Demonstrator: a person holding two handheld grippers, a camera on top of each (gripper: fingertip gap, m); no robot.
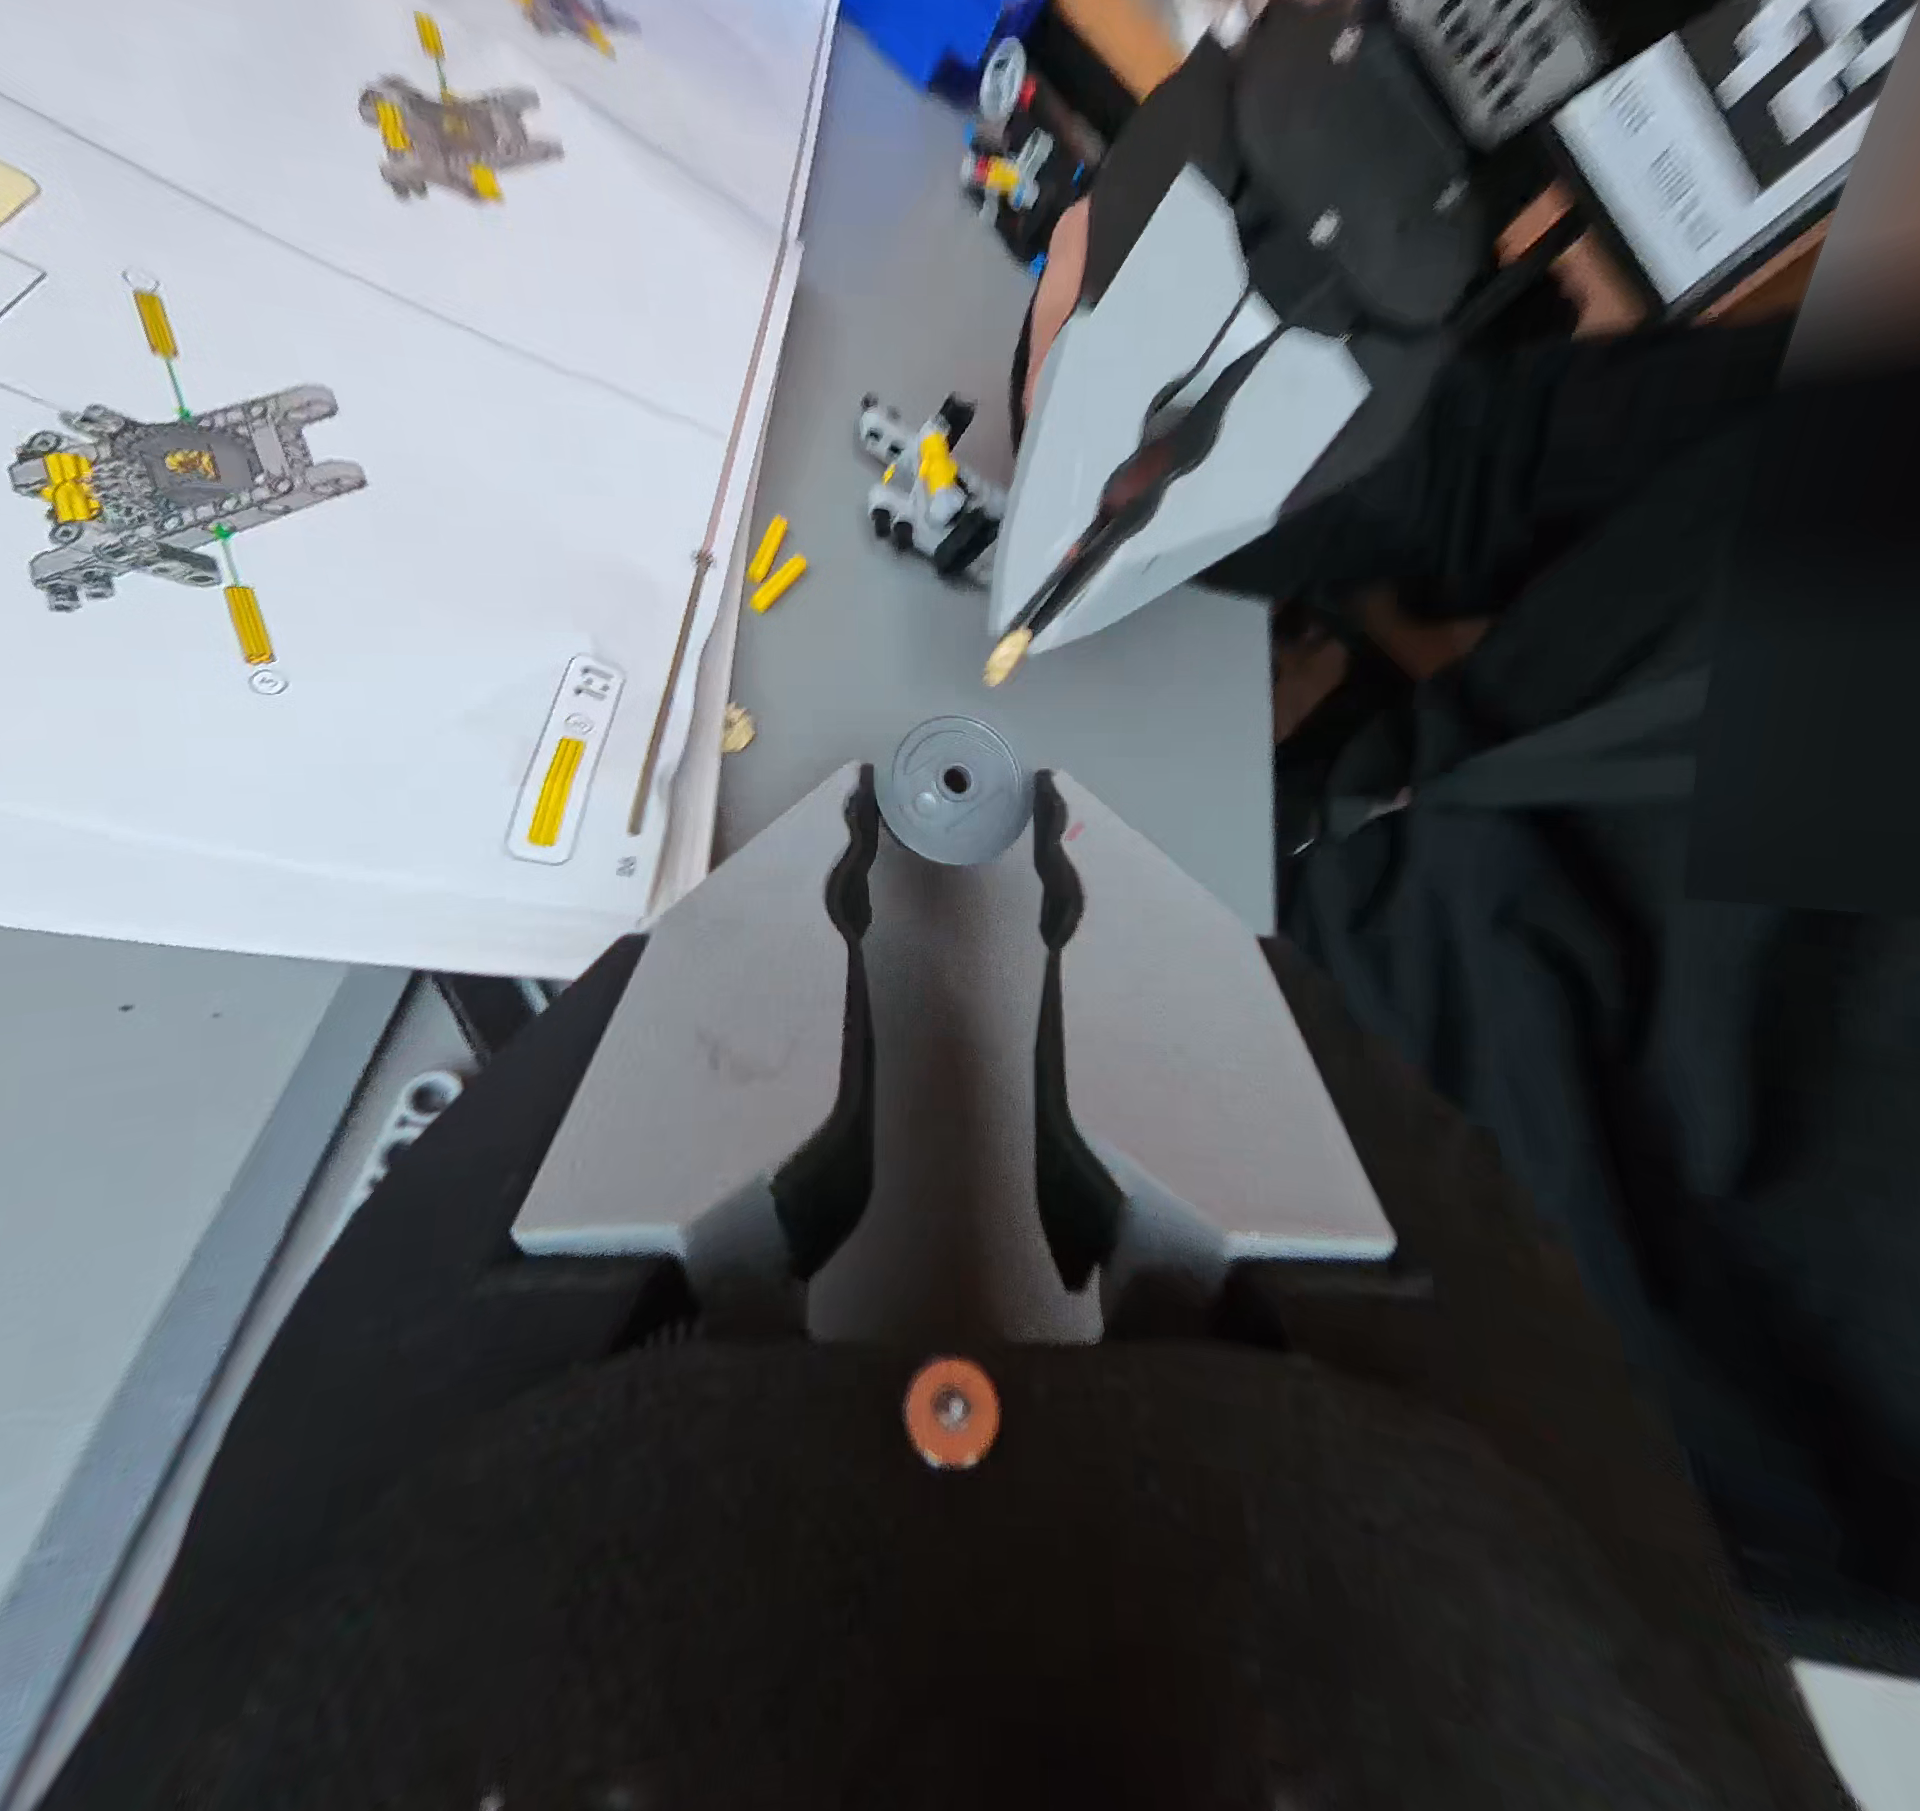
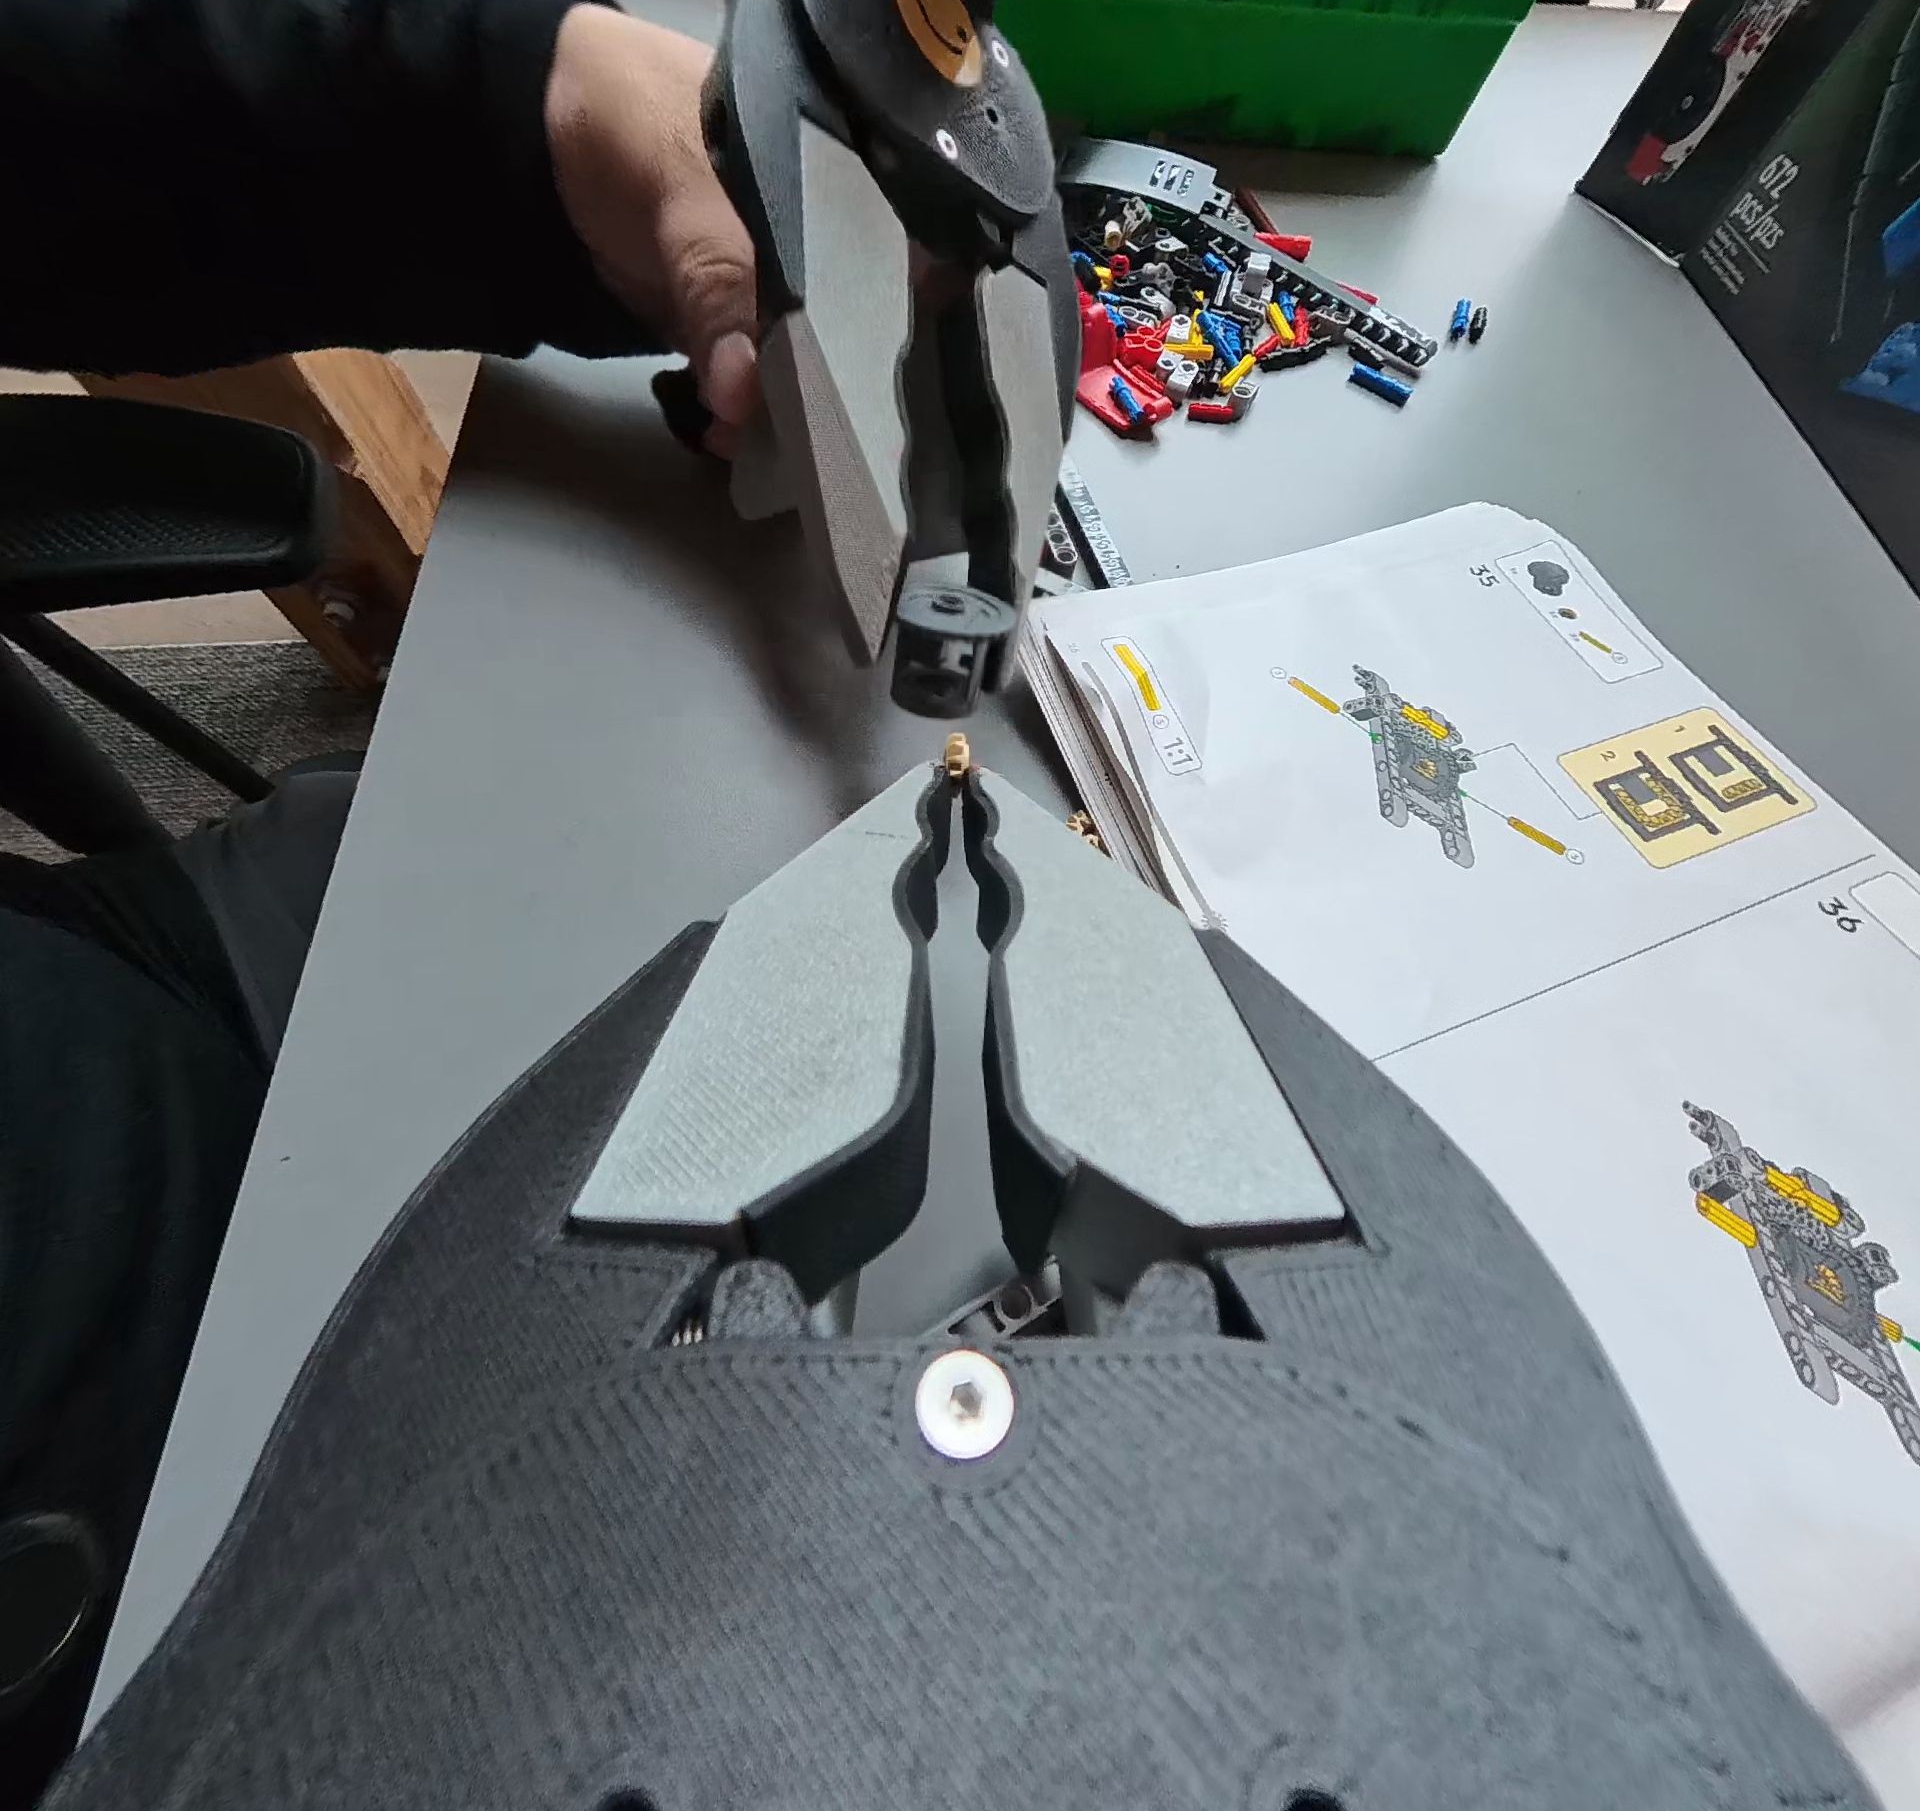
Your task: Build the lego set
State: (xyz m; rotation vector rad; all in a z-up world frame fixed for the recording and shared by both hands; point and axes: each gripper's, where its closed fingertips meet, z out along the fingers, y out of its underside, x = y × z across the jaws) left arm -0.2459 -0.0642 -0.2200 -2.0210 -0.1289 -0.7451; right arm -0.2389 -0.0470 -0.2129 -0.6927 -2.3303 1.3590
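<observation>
While the left view misses it, loose bricks (image 2: 1236, 327) show rightward.

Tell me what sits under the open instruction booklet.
The instruction booklet lies on the grey table, and its stacked pages show at the edge. A small tan piece pokes out beside that edge. Anything further beneath is covered.

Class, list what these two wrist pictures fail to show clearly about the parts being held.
- Small tan lego piece: too small in the right wrist view, blurred in the left.
- Round grey lego drum: its sides are covered by the left gripper fingers.
- Small grey-and-yellow lego assembly: blurred, partly behind the right gripper.
</observation>
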